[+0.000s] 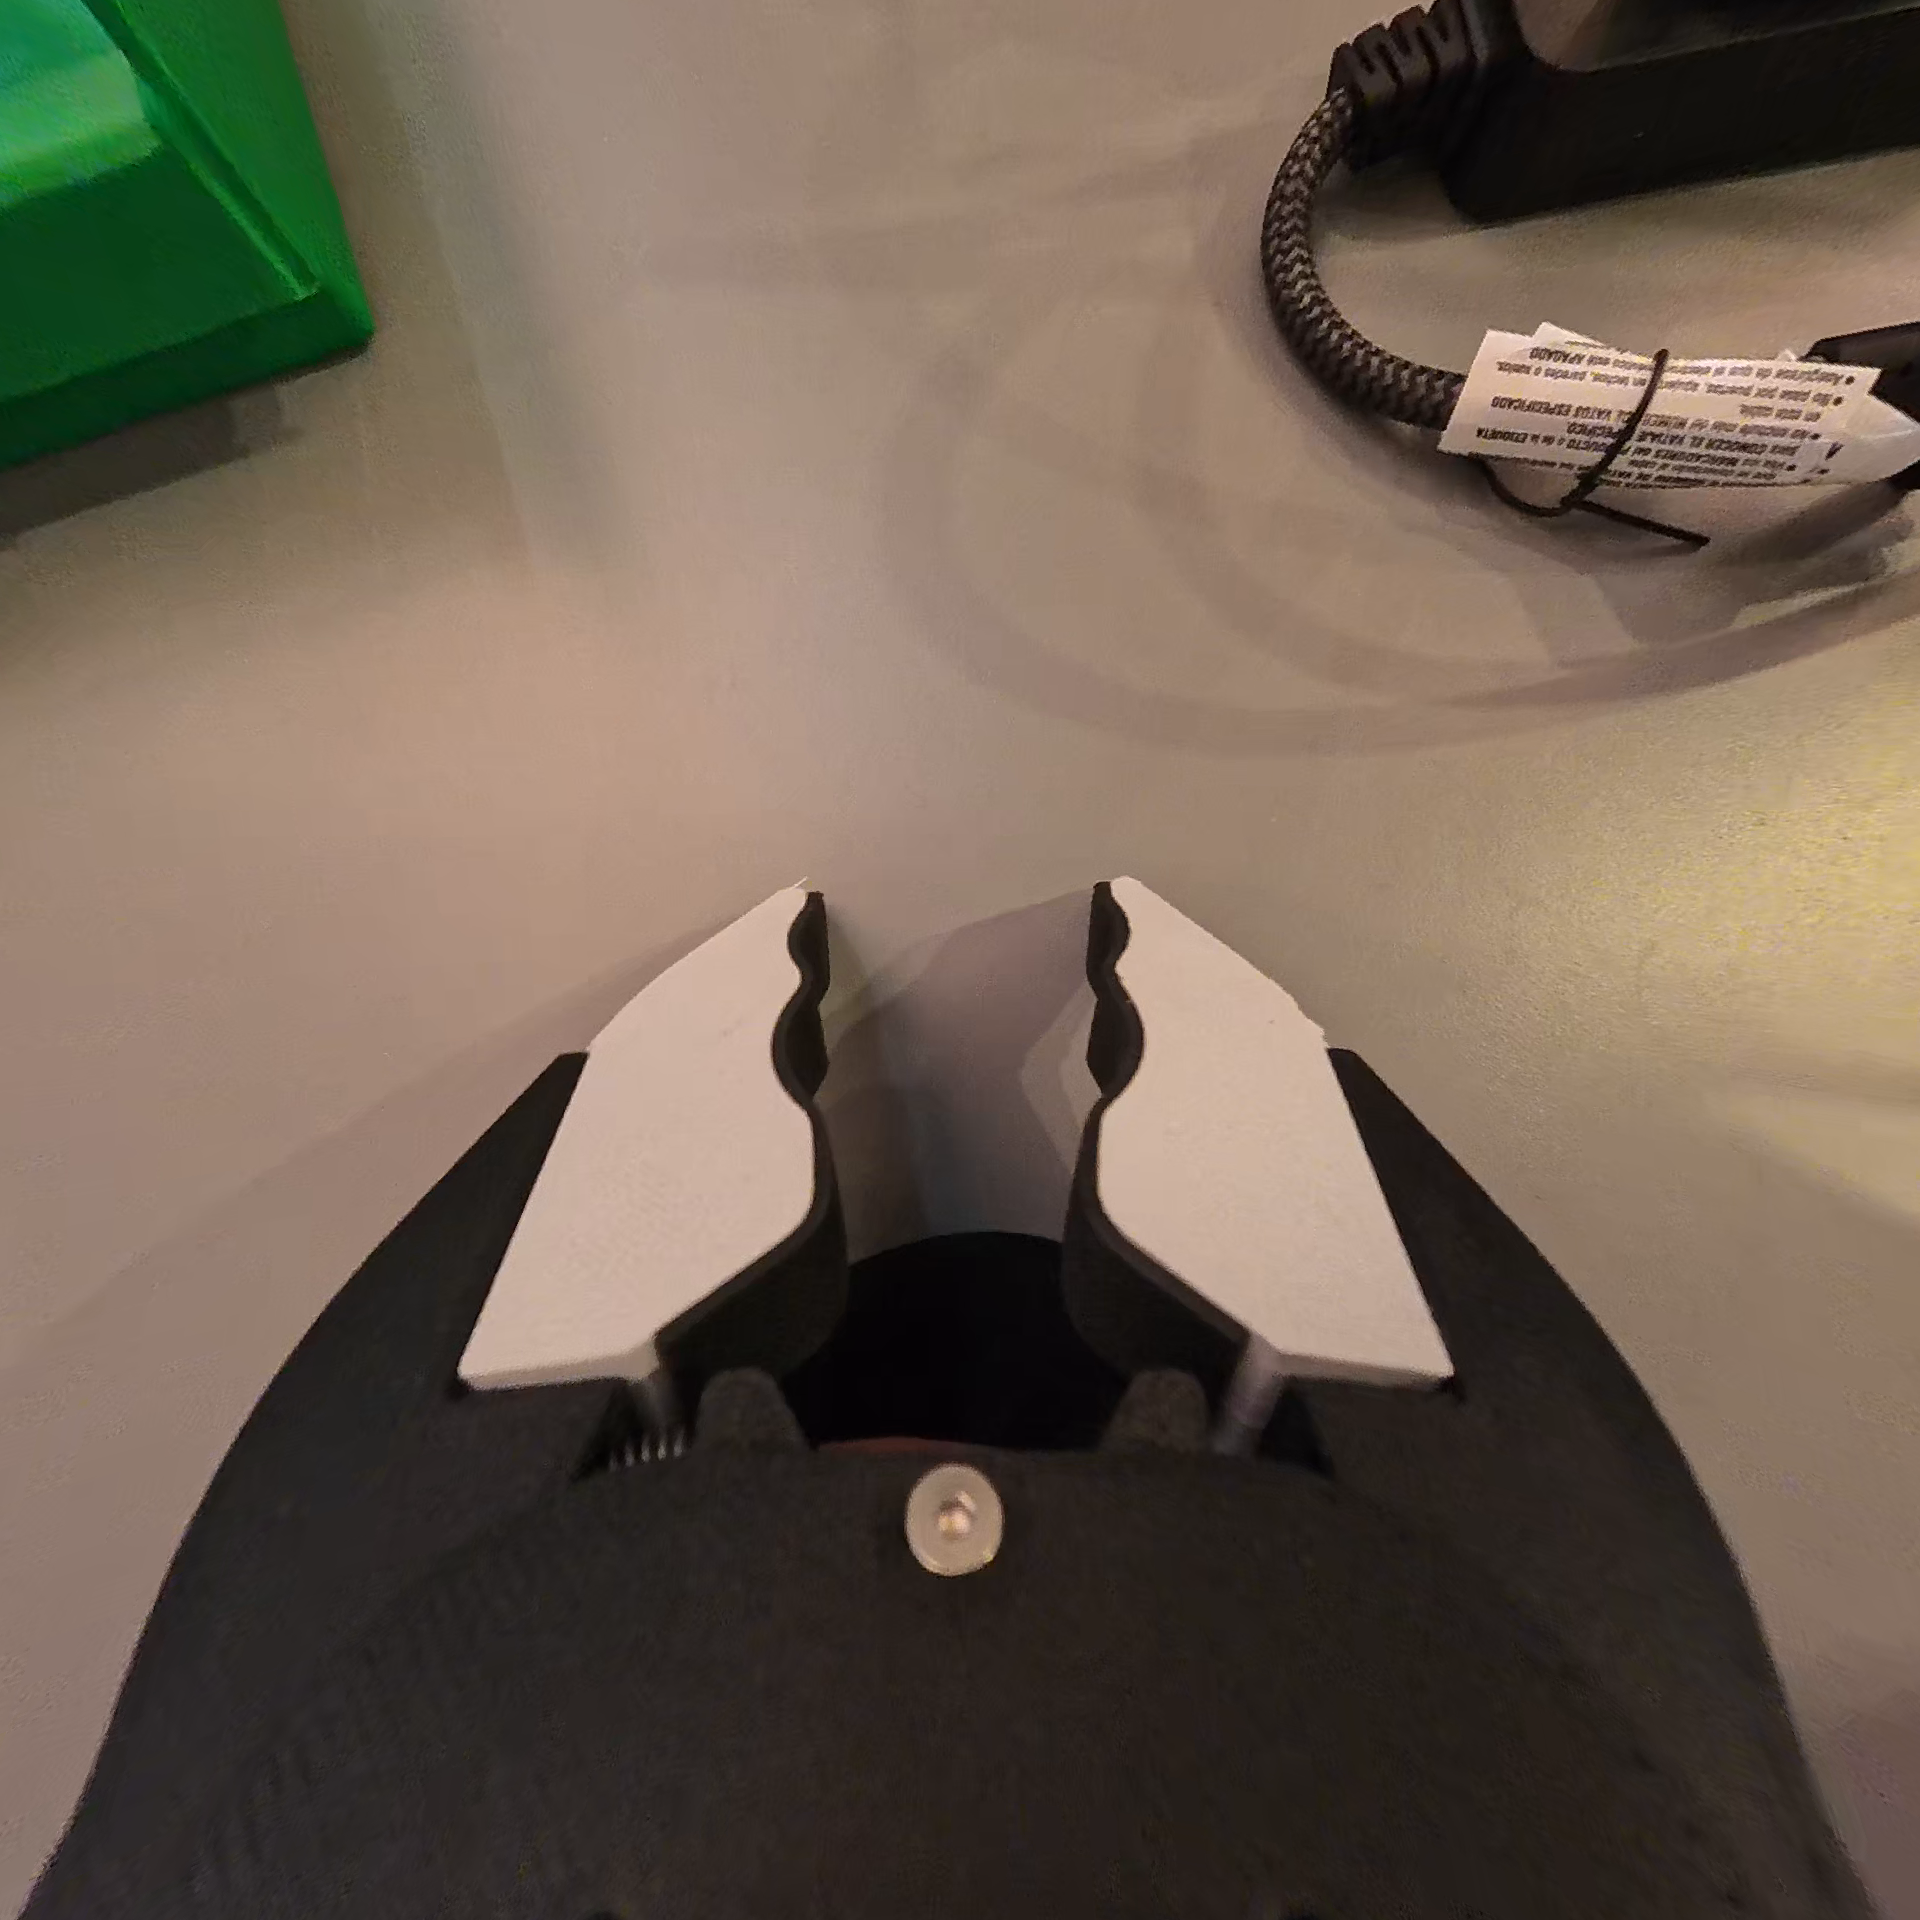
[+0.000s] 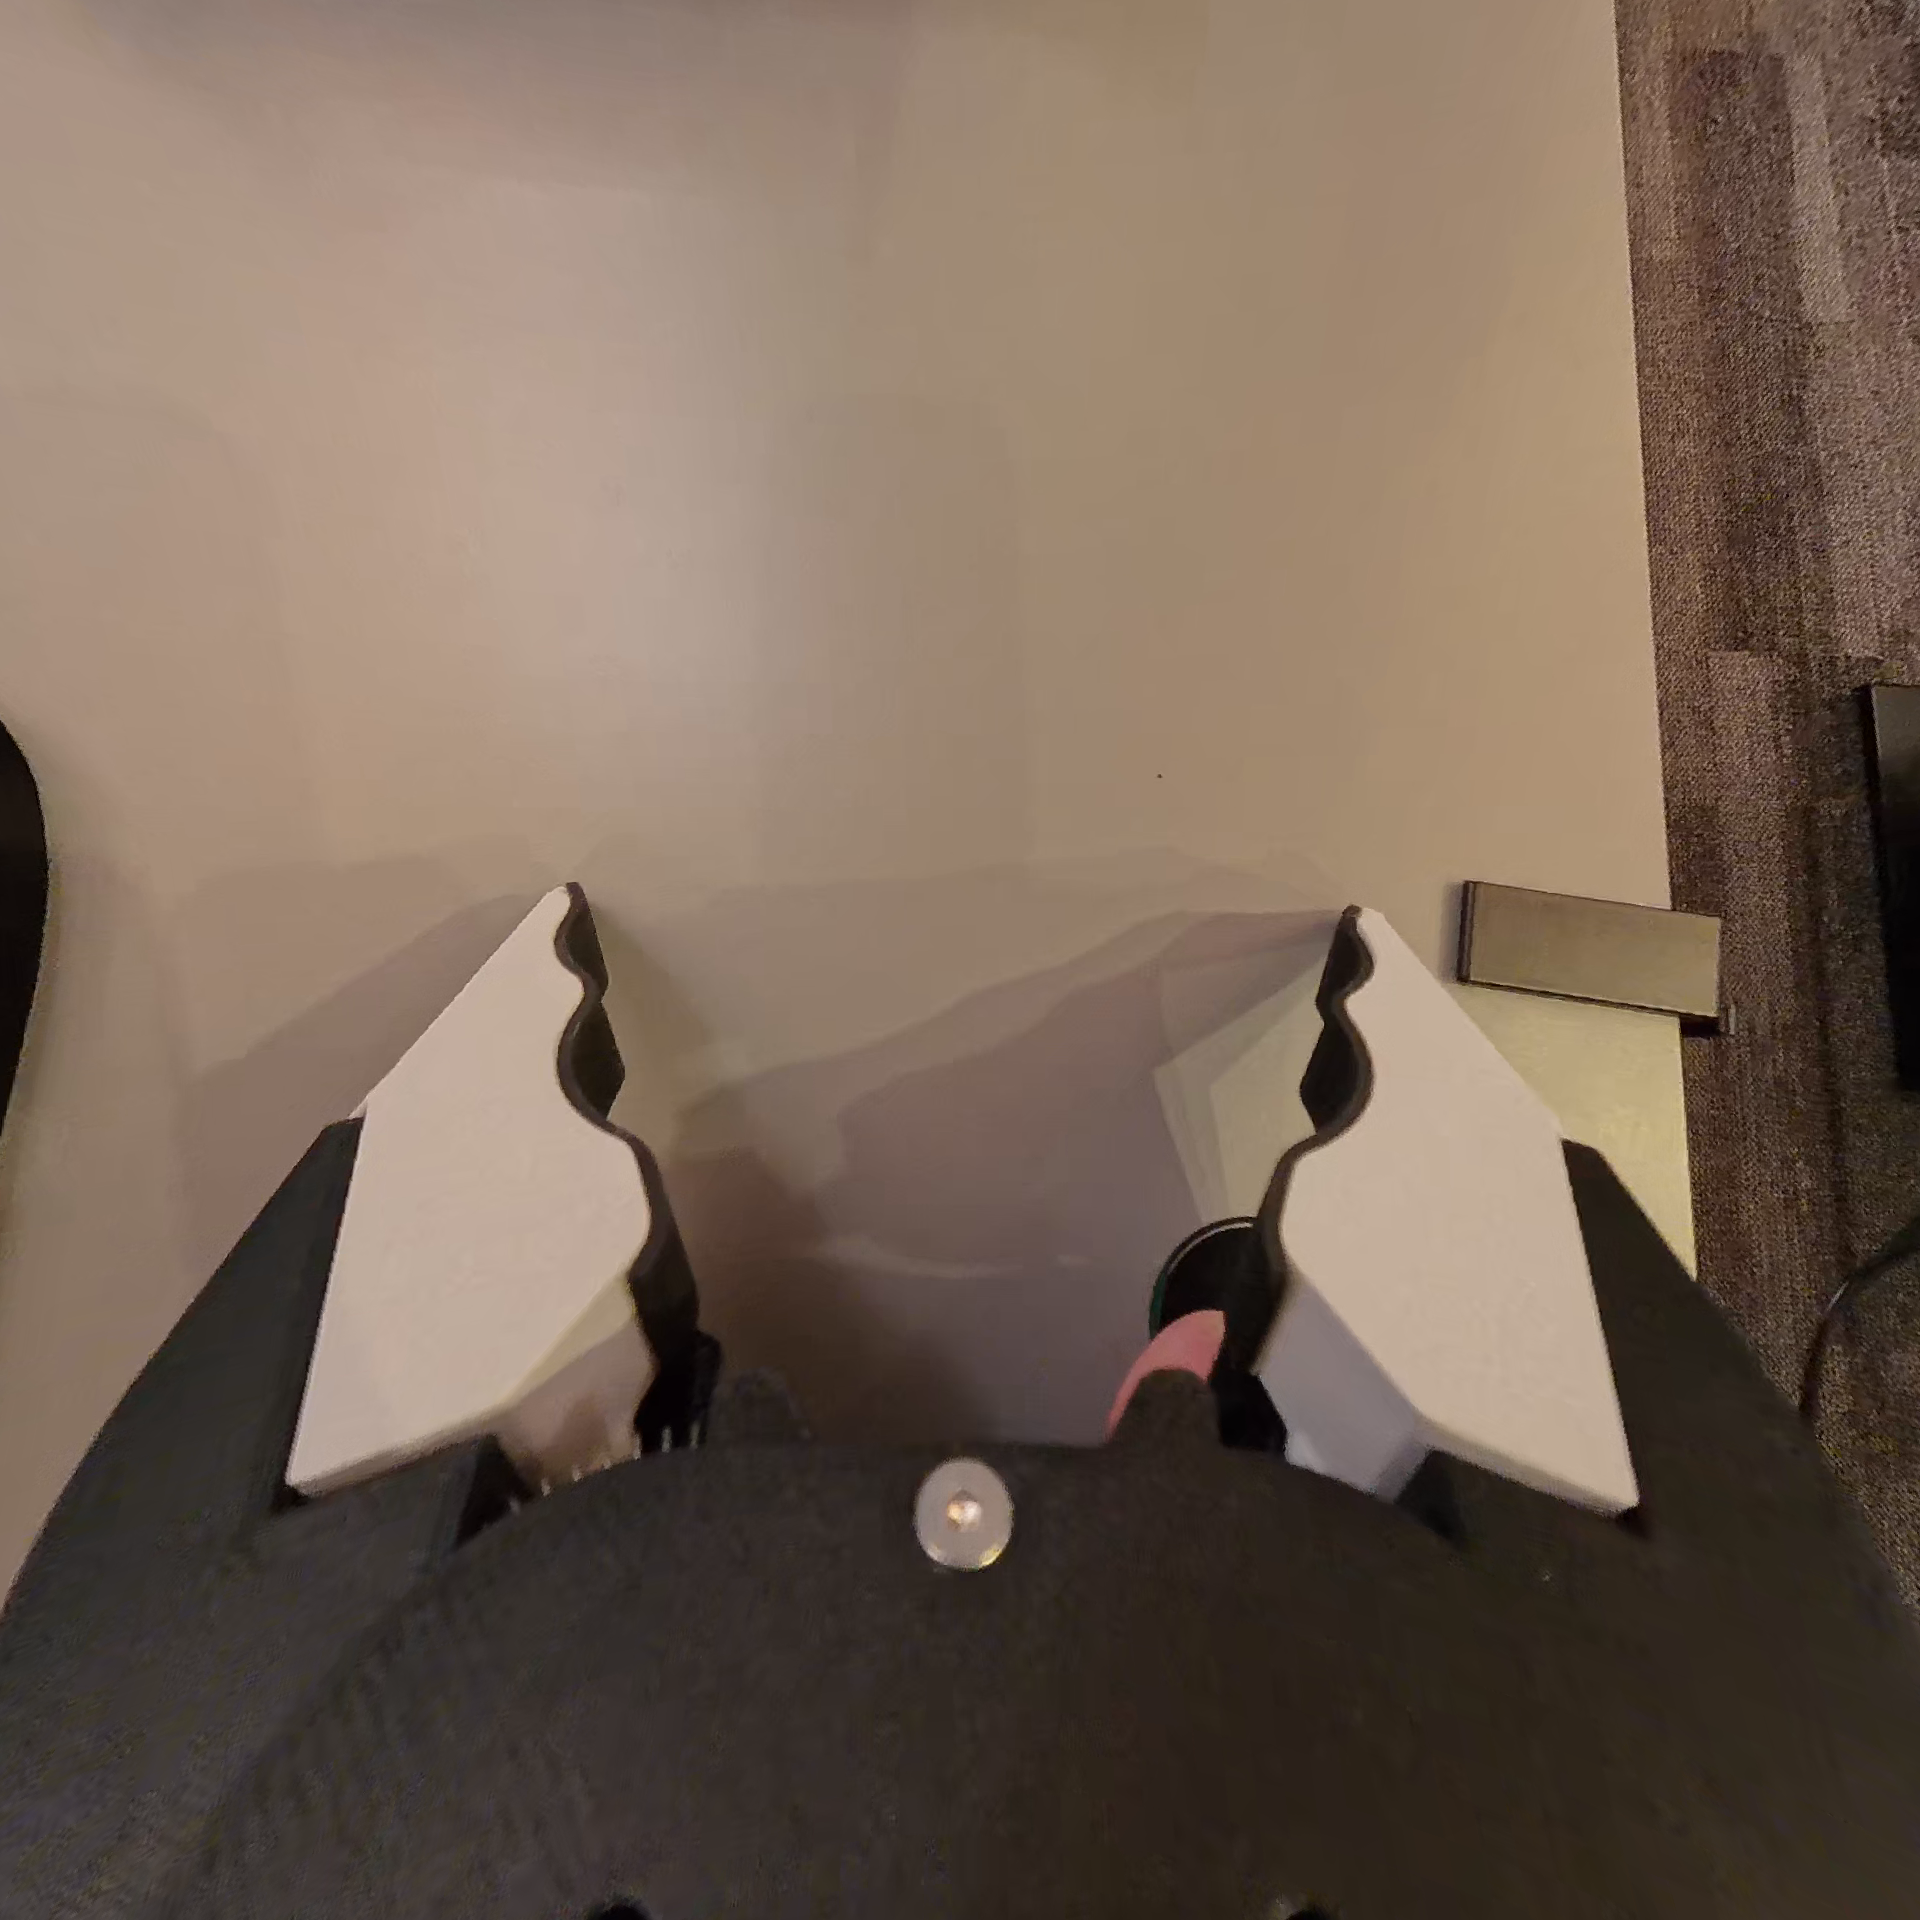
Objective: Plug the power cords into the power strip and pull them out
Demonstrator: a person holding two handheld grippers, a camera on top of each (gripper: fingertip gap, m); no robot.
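Note:
In the left wrist view a black power strip [image 1: 1683, 114] lies at the top right corner, partly cut off. Its braided black-and-grey cord [image 1: 1304, 281] curves down and right, with white paper tags [image 1: 1652, 416] tied on by a thin black tie. My left gripper [image 1: 956, 904] is open and empty, low over the bare grey table, well short and left of the strip. My right gripper [image 2: 961, 904] is wide open and empty over bare table [image 2: 727, 468]. No plug shows in either view.
A green box [image 1: 156, 229] stands at the top left of the left wrist view. In the right wrist view the table's right edge [image 2: 1647, 520] borders grey carpet [image 2: 1787, 312]; a metal clamp plate [image 2: 1590, 945] sits on that edge. A dark curved object [image 2: 16, 883] shows at the left border. Across from one pair of fingers to the other is roughly 70 cm.

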